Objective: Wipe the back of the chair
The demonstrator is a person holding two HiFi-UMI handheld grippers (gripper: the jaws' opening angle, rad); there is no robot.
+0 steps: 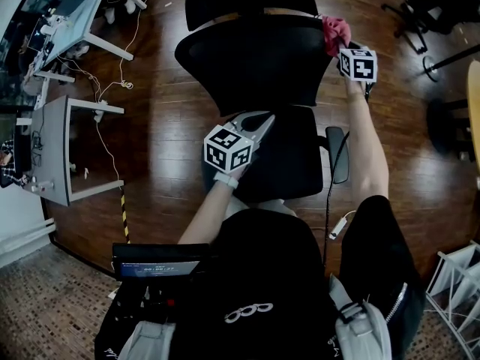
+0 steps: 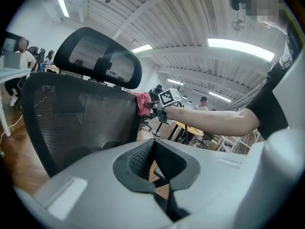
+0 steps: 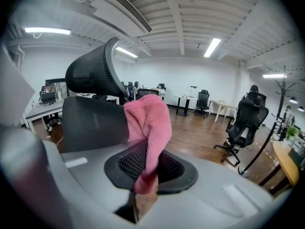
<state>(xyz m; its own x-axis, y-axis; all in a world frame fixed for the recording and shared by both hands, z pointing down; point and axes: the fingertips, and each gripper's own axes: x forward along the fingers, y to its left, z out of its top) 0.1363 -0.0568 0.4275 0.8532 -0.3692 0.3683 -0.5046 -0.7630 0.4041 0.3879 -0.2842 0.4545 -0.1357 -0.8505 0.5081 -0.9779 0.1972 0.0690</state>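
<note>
Evidently wiping is in hand: right hand-held gripper [image 3: 145,168] grasps pink cloth [image 3: 150,123] at the chair back [image 1: 255,58] edge, upper right of head view; left hand-held gripper [image 2: 153,149] clenched, empty; next, sweep cloth across mesh.

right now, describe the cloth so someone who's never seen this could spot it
Find the big black mesh office chair on the wooden floor. At the right edge of its backrest, a fluffy cloth hangs pinched in the jaws of the right gripper. It is the only pink, soft thing among black chair parts.
</note>
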